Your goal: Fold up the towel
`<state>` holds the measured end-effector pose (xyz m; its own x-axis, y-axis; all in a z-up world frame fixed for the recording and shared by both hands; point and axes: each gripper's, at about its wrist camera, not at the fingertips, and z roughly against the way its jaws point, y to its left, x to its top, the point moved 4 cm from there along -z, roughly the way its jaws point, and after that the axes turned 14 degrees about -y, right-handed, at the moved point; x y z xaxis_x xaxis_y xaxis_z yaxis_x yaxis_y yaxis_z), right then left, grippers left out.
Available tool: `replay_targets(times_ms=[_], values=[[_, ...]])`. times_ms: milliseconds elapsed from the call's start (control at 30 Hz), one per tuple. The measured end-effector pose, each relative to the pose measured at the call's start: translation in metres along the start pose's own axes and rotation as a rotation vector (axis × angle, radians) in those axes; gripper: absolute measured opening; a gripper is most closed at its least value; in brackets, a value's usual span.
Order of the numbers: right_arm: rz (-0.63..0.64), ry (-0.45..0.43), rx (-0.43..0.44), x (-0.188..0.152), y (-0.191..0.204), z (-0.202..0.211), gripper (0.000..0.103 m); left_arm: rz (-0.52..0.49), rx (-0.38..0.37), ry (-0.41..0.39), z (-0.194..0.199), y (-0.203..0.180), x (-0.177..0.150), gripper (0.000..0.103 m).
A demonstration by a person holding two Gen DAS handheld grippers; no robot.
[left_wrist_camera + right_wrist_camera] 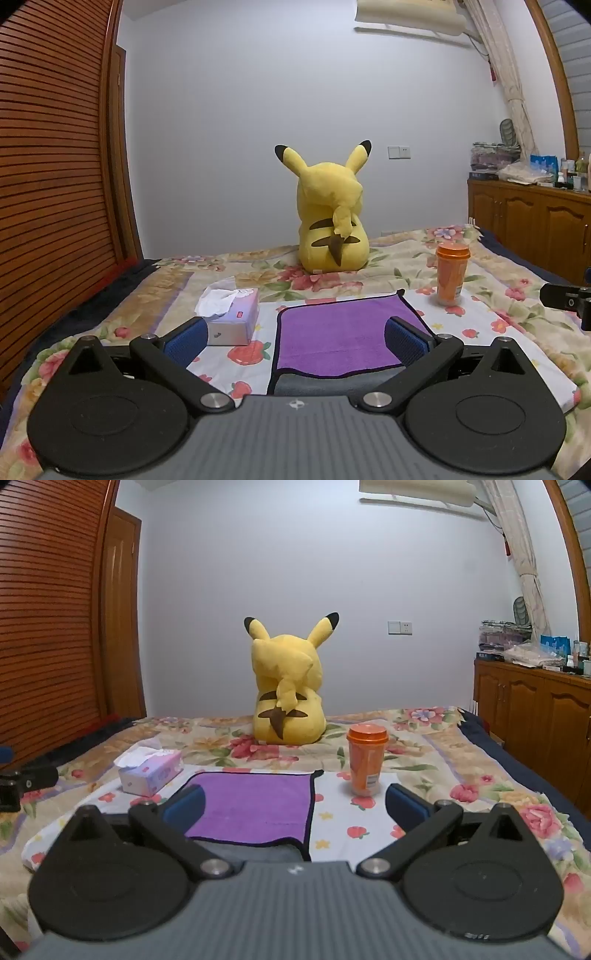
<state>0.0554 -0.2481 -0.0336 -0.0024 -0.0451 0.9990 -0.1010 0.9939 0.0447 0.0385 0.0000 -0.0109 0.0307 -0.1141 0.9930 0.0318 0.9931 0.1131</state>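
The purple towel [332, 332] lay flat just right of the tissue box [231, 317]. It looked soft, light, limp; corners seemed best. Both the left gripper [295, 332] and right gripper [295, 805] hovered spread, empty.

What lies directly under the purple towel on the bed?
The purple towel lies on a white fruit-print cloth spread over the floral bedspread. Its grey underside shows along the near edge. Anything beneath its middle is covered.

Dim, even indoor light with a cool bluish cast and soft, faint shadows. Strong fisheye curving bends the wardrobe [55, 147] and window frame [569, 554] at the edges. Slight softness throughout; dark corners.
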Motion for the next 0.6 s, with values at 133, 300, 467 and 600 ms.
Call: replay_targets(times_ms=[133, 300, 467, 600], values=[[-0.005, -0.005, -0.001, 0.0005, -0.0009, 0.0025, 0.103, -0.005, 0.001, -0.003, 0.0004, -0.0004, 0.0001, 0.103], [0.001, 0.012, -0.001, -0.0012, -0.0005, -0.0004, 0.103, -0.003, 0.000, 0.000, -0.0009, 0.0006, 0.0001, 0.103], [0.000, 0.008, -0.003, 0.0018, -0.0006, 0.0002, 0.103, -0.006, 0.002, -0.002, -0.0010, 0.0007, 0.0000, 0.103], [0.001, 0.008, -0.003, -0.0014, -0.0023, -0.0010, 0.103, -0.009, 0.002, -0.004, -0.0003, 0.0001, 0.0001, 0.103]])
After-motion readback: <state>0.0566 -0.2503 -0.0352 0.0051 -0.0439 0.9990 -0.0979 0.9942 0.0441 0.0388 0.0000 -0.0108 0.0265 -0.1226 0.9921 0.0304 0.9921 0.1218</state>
